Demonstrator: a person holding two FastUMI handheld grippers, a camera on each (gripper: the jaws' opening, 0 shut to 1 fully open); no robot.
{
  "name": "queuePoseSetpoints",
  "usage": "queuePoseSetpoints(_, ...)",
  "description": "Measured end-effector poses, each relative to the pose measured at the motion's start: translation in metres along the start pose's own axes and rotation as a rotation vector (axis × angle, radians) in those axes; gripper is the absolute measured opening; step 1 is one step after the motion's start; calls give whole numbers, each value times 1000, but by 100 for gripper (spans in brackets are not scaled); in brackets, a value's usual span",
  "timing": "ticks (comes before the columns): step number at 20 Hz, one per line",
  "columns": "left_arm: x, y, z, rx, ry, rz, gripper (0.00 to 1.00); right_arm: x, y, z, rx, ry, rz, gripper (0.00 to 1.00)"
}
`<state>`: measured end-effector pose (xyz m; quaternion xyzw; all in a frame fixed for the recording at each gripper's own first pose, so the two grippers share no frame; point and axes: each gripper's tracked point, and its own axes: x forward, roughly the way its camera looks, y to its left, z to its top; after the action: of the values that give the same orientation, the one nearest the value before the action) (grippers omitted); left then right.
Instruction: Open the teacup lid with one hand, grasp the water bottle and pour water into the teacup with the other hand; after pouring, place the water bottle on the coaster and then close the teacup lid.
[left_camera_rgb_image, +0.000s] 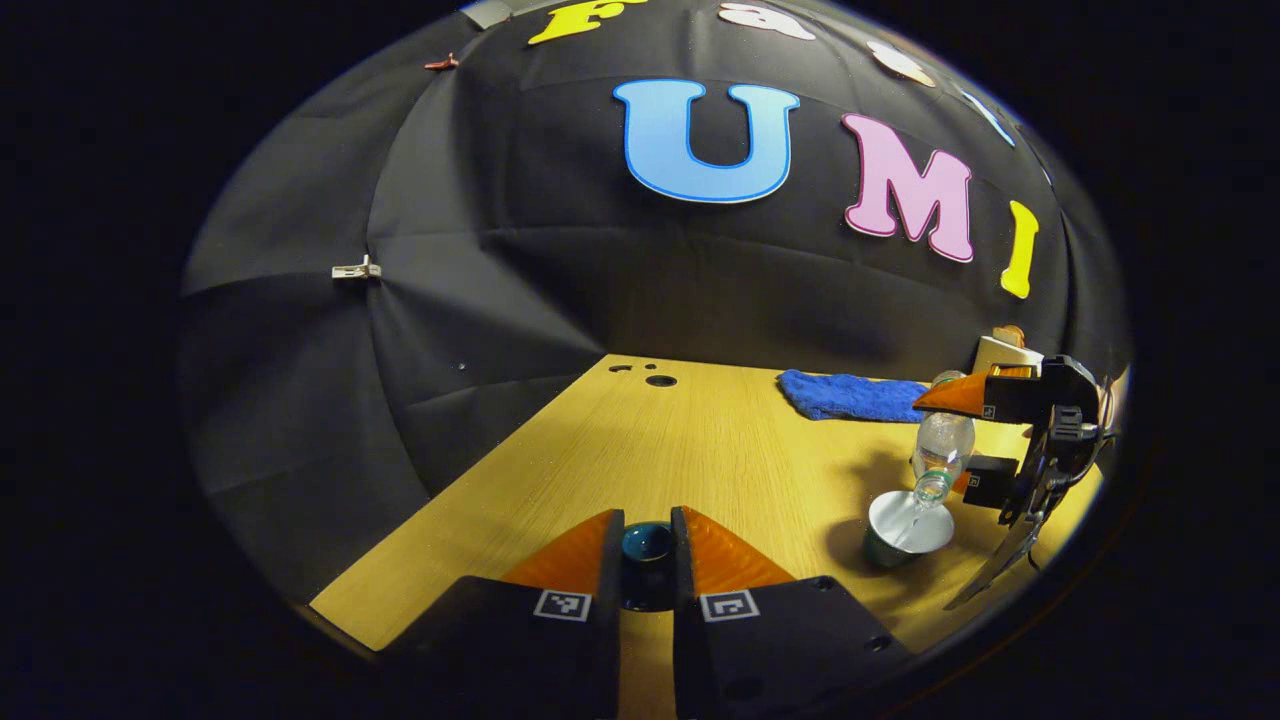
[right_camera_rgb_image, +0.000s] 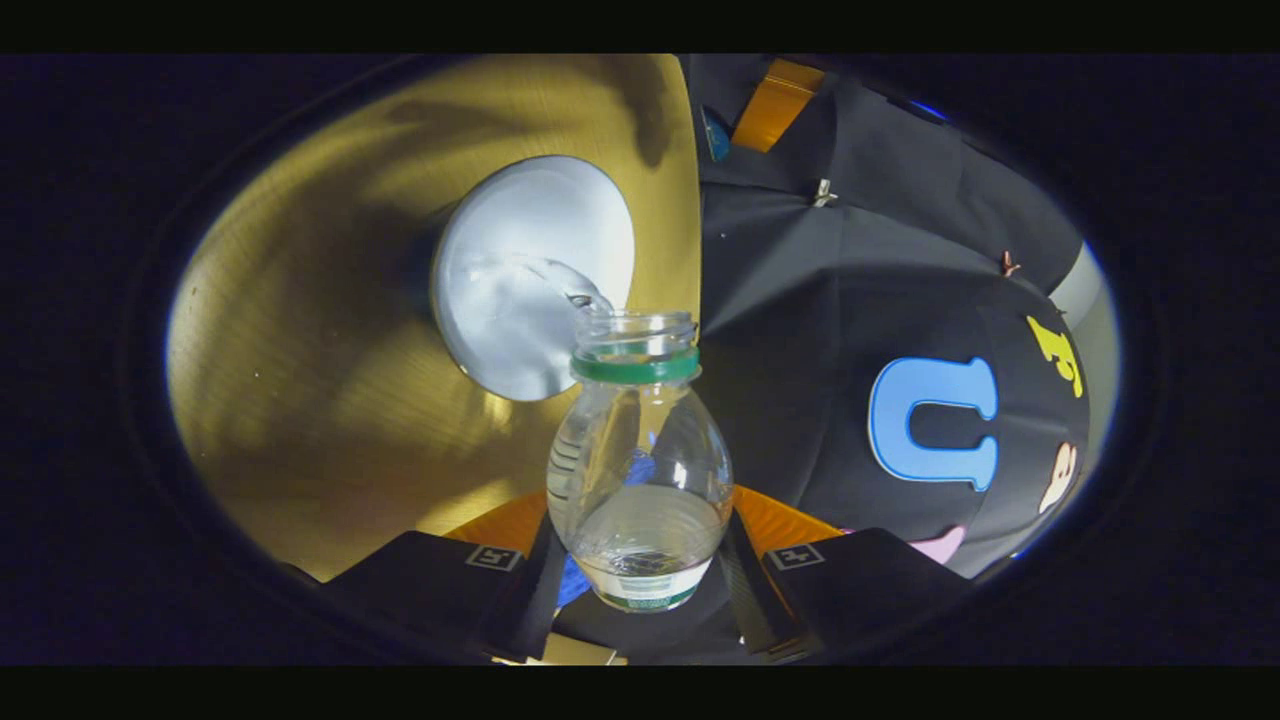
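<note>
The left gripper (left_camera_rgb_image: 647, 545) clamped a dark teal teacup lid (left_camera_rgb_image: 647, 543) between both fingers, low over the wooden table (left_camera_rgb_image: 700, 450). The right gripper (right_camera_rgb_image: 640, 560) squeezed a clear water bottle (right_camera_rgb_image: 640, 470), tipped mouth-down, water streaming into the open white-lined teacup (right_camera_rgb_image: 520, 290) on the table. A blue cloth (left_camera_rgb_image: 845, 395) lay beyond, near the wall.

Count, both views together:
1 clear plastic water bottle (right_camera_rgb_image: 640, 470) with green neck ring.
1 white-lined round teacup (left_camera_rgb_image: 905, 530).
1 dark teal round lid (left_camera_rgb_image: 647, 543).
1 crumpled blue cloth (left_camera_rgb_image: 850, 395).
1 light wooden table (left_camera_rgb_image: 600, 450).
2 grippers: left gripper (left_camera_rgb_image: 647, 550), right gripper (right_camera_rgb_image: 640, 560).
</note>
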<state>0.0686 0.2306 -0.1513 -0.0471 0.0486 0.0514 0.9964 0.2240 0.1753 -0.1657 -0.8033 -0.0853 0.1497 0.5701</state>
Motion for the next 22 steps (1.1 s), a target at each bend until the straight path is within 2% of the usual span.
queuePoseSetpoints(2,0,0,0,0,-1,0,25,3,2,0,-10,2,1,73)
queuePoseSetpoints(3,-1,2,1,1,-1,0,22,5,1,-1,-13,9,4,73)
queuePoseSetpoints(4,-1,2,0,1,-1,-1,25,5,1,-2,-15,13,6,73)
queuePoseSetpoints(6,-2,3,0,2,-1,-2,25,6,1,-1,-22,14,5,73)
queuePoseSetpoints(8,-2,2,0,2,1,-4,22,7,4,-3,-31,17,5,73)
queuePoseSetpoints(9,-1,0,-1,0,3,-6,25,7,1,-3,-38,19,1,73)
queuePoseSetpoints(13,-2,1,-5,0,19,3,25,7,2,-3,-72,20,-22,74)
queuePoseSetpoints(14,-3,1,-5,-2,19,4,29,7,2,-3,-76,17,-26,74)
queuePoseSetpoints(16,-4,2,-4,-2,19,8,22,7,2,-4,-87,14,-31,74)
queuePoseSetpoints(18,-4,3,-3,3,24,12,25,6,6,-3,-102,9,-25,73)
queuePoseSetpoints(22,-8,6,3,5,20,28,25,9,2,-4,-127,14,-18,73)
